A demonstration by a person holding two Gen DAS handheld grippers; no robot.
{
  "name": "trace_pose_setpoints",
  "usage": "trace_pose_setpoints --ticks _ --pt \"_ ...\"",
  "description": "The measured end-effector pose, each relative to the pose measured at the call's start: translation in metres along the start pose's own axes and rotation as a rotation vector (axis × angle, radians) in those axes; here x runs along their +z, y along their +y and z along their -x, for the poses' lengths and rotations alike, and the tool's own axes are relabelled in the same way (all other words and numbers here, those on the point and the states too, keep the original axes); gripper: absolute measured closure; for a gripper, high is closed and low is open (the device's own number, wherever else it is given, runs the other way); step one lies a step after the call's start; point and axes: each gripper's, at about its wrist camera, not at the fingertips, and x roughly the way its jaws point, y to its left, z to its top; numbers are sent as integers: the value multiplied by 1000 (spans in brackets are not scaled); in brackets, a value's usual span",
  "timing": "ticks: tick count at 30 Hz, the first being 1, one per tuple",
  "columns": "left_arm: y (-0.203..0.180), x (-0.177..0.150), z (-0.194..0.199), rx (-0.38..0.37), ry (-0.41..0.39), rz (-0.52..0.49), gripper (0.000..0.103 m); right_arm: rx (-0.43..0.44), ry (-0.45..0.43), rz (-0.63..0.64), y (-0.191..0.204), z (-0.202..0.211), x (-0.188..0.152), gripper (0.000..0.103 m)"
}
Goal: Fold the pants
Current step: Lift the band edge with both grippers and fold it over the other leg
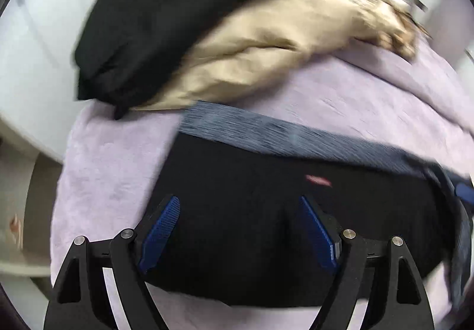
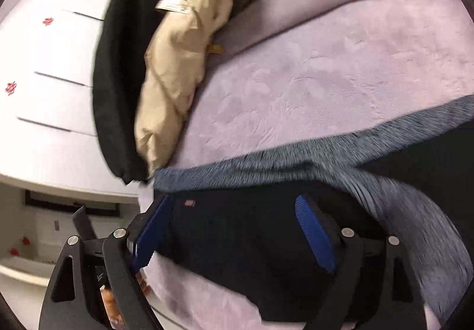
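Observation:
Black pants (image 1: 266,211) with a grey-blue heathered waistband (image 1: 266,130) and a small red label (image 1: 318,180) lie on a lilac bedspread (image 1: 370,93). My left gripper (image 1: 240,205) hovers over the black fabric, blue pads wide apart and nothing between them. In the right wrist view the same pants (image 2: 251,241) lie below my right gripper (image 2: 234,205), which is also open over the cloth. The grey band (image 2: 296,158) runs across above it and curls down the right side. The red label (image 2: 189,203) sits near the left pad.
A black garment (image 1: 148,28) and a beige one (image 1: 251,43) are heaped at the far side of the bed, also seen as black (image 2: 118,78) and beige (image 2: 177,78) piles. White drawers (image 2: 50,63) stand to the left, beyond the bed's edge.

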Motion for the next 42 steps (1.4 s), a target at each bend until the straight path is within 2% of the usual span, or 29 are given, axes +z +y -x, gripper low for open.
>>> trace_pose_setpoints --ticks 2,9,12,15,18,20,21,22,24,25,26,27,30,33,37,40,42 --pt "-31 -12 6 -83 34 -69 20 -45 -33 -23 -18 35 -23 15" --pt "-155 -49 24 -323 160 -182 20 -346 -257 -415 -167 180 -121 16" --pt "-208 -59 25 -382 194 -224 20 -391 -259 -556 -226 217 -160 18" --pt "-263 -72 22 -403 236 -270 20 -432 -247 -605 -264 240 -185 20" --pt "-299 -85 19 -385 259 -286 20 -379 -205 -676 -298 261 -213 21" --pt "-306 -92 10 -384 300 -265 20 -322 -165 -729 -313 264 -231 22" --pt "-312 -95 7 -383 318 -257 20 -258 -151 -759 -321 262 -237 23" --pt "-319 -98 4 -378 330 -251 20 -147 -123 -799 -332 256 -245 26" --pt "-327 -100 -3 -357 339 -244 20 2 -63 -840 -346 240 -250 34" --pt "-326 -99 -6 -355 343 -238 20 37 -43 -843 -351 234 -249 51" --pt "-329 -99 -7 -354 348 -227 20 67 -35 -832 -352 231 -248 80" --pt "-331 -95 -13 -354 352 -219 20 88 -37 -815 -351 229 -243 91" --pt "-336 -90 -12 -353 364 -167 20 129 -72 -706 -340 247 -214 92" --pt "-347 -73 -6 -355 335 -122 20 180 -120 -622 -341 277 -165 92" --pt "-370 -33 -7 -326 242 -83 20 214 -170 -508 -362 300 -64 92" --pt "-379 1 -9 -289 160 -55 20 211 -199 -454 -378 296 13 92" --pt "-381 23 -4 -273 97 -37 20 199 -190 -438 -390 288 52 92"
